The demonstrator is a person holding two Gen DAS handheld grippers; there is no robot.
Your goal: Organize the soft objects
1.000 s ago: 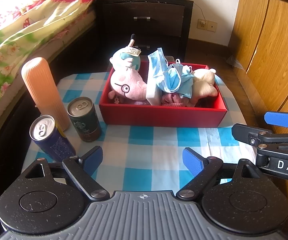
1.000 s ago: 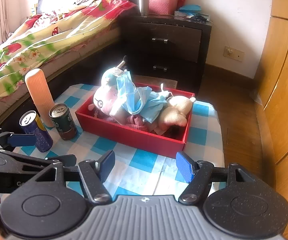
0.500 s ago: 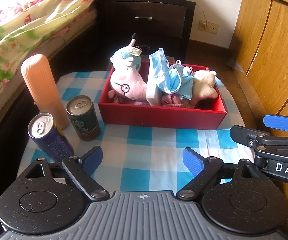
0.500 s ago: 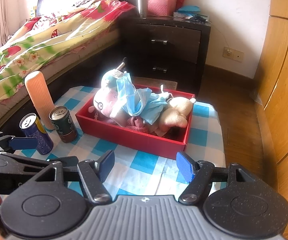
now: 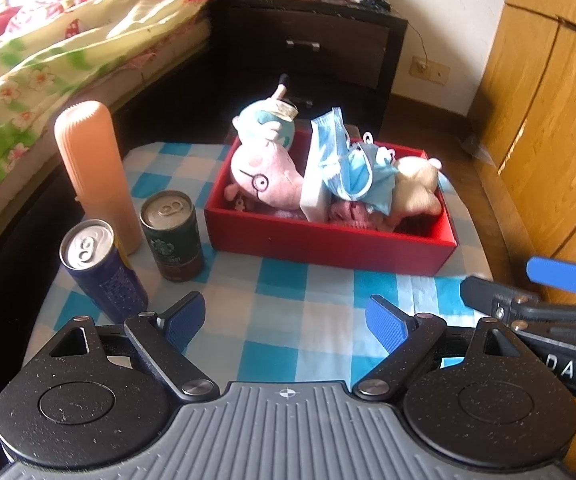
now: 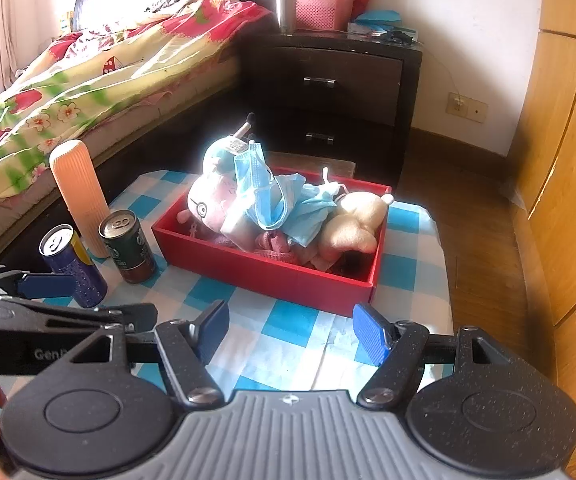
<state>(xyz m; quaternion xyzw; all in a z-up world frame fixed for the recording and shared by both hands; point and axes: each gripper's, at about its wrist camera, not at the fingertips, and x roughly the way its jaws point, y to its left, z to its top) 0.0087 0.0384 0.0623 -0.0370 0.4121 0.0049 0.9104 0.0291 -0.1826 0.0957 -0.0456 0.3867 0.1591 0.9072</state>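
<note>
Both tools idle, nothing between the fingers: left gripper (image 5: 286, 316) spread wide over bare checked cloth, right gripper (image 6: 289, 330) parted more narrowly, also empty, just beside the left one. Straight ahead of both, well past the fingertips, a red box (image 5: 327, 242) on the small table (image 5: 288, 344) with the blue-and-white cloth. Inside the box, packed close and partly stacked: a pink plush pig (image 5: 266, 174) with a pale blue hat at the left end, blue face masks (image 5: 341, 160) draped over the middle, a cream plush toy (image 5: 415, 186) at the right end, and a pinkish knitted thing (image 5: 347, 214) underneath, too buried to name for sure. Ahead and to the left of the left gripper, outside the box, only hard items: a blue can (image 5: 102, 266), a dark green can (image 5: 172, 236) and a tall peach-coloured bottle (image 5: 94, 176), all upright, close together. No soft thing visible loose on the cloth in either view. Judging from this, sorting looks finished or all but finished — soft goods gathered in the box, hard ones left apart. Possibly left: tucking in the masks, which stick up above the rim — otherwise nothing obvious to pick up.
</note>
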